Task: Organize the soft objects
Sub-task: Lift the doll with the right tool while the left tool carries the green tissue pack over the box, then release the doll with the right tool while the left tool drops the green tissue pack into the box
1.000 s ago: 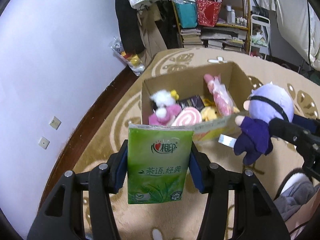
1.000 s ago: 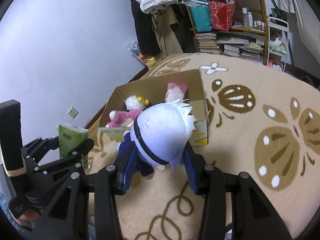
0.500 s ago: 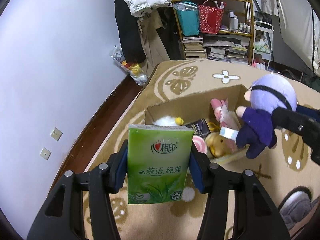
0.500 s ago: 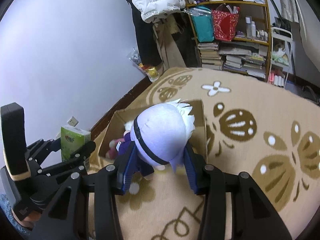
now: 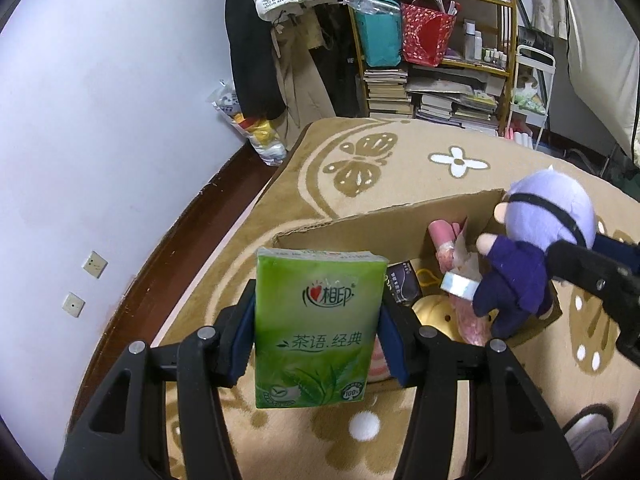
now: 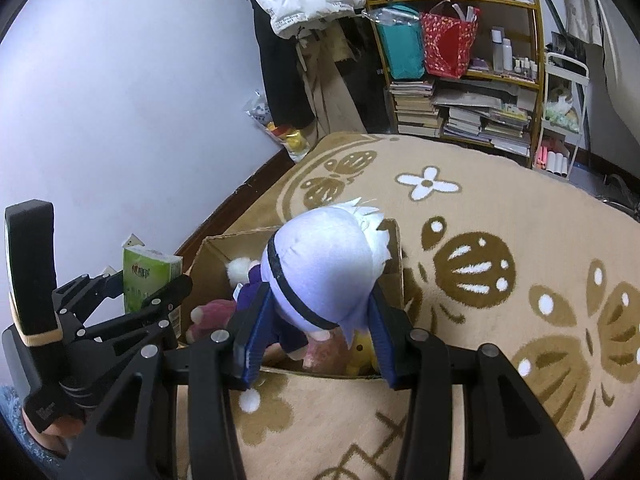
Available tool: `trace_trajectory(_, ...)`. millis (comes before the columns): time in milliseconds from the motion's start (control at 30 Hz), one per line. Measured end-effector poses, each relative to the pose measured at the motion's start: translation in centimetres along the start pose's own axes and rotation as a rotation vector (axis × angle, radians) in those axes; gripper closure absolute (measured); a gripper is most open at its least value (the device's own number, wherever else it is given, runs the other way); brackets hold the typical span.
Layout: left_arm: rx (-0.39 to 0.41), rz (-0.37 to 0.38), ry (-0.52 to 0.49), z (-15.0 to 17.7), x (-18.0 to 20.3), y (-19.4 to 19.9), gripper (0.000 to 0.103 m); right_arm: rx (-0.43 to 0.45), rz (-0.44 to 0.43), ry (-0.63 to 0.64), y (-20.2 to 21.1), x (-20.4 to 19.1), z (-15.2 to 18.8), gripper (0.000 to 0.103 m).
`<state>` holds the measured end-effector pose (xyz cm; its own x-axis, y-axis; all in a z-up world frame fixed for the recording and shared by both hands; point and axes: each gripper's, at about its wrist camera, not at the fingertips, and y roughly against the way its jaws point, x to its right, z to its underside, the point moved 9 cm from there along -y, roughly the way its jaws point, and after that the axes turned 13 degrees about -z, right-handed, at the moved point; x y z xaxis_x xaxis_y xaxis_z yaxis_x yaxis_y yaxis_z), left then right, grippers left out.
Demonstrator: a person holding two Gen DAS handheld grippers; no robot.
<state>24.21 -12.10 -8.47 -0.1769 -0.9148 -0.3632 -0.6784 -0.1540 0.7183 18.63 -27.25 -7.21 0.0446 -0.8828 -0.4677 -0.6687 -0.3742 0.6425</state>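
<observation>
Cardboard box [image 5: 384, 216] now sits lower; left tool [image 5: 318, 330] pinches tissue pack [image 5: 316, 328], right tool [image 6: 318, 334] the doll [image 6: 320, 268].

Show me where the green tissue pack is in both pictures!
Left wrist view: the green tissue pack fills the lower middle, clamped in the left gripper.
Right wrist view: it shows at the far left, beside the box.
Shared landmark: the cardboard box of toys.
</observation>
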Motion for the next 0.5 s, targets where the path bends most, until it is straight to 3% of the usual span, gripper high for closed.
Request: trace_trajectory(500, -0.061, 0.014, 0.009, 0.8, 1.5, -3.8, 0.050, -0.063, -0.006, -0.004, -3.7, 1.1, 2.0, 0.053)
